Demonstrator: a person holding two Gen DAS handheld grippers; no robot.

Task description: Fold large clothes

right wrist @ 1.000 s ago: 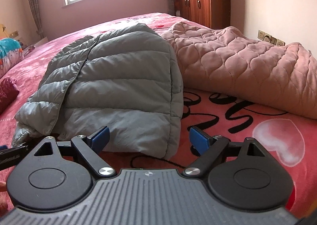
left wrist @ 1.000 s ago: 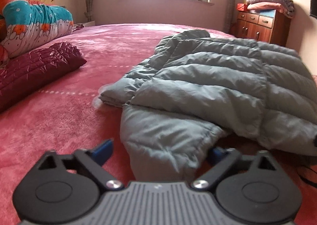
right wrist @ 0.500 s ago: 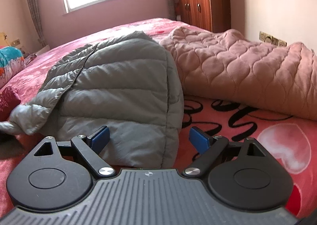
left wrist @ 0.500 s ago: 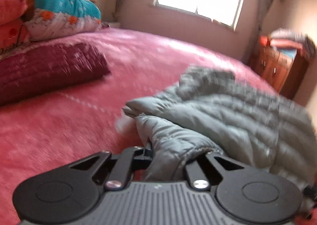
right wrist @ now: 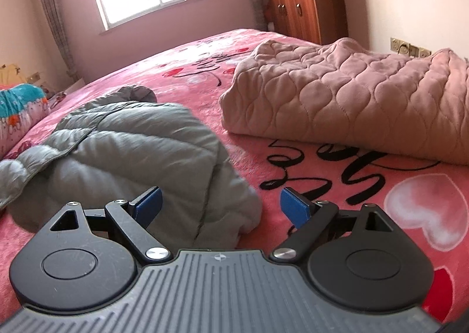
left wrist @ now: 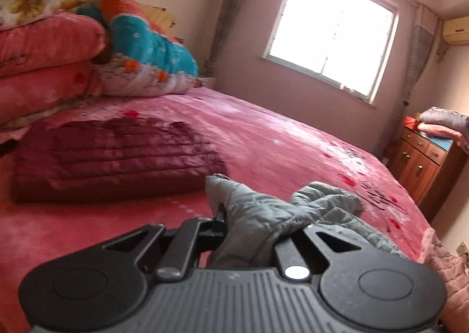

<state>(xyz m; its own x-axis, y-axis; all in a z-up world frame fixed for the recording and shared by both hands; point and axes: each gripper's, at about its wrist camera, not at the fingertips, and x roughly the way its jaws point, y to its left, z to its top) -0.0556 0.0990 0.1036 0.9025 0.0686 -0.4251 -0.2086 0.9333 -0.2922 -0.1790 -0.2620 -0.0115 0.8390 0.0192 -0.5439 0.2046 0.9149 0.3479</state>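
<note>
- Left gripper (left wrist: 234, 230) clamped tight on a fold of the grey quilted puffer jacket (right wrist: 132, 154).
- Right gripper (right wrist: 219, 204) spread wide over the jacket's hem, gripping nothing.

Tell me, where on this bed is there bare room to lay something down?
The widest bare stretch of bedspread runs from the maroon quilted bundle toward the window. A narrower strip lies between the grey puffer jacket and the pink quilted blanket. The stacked bedding crowds the head end.
</note>
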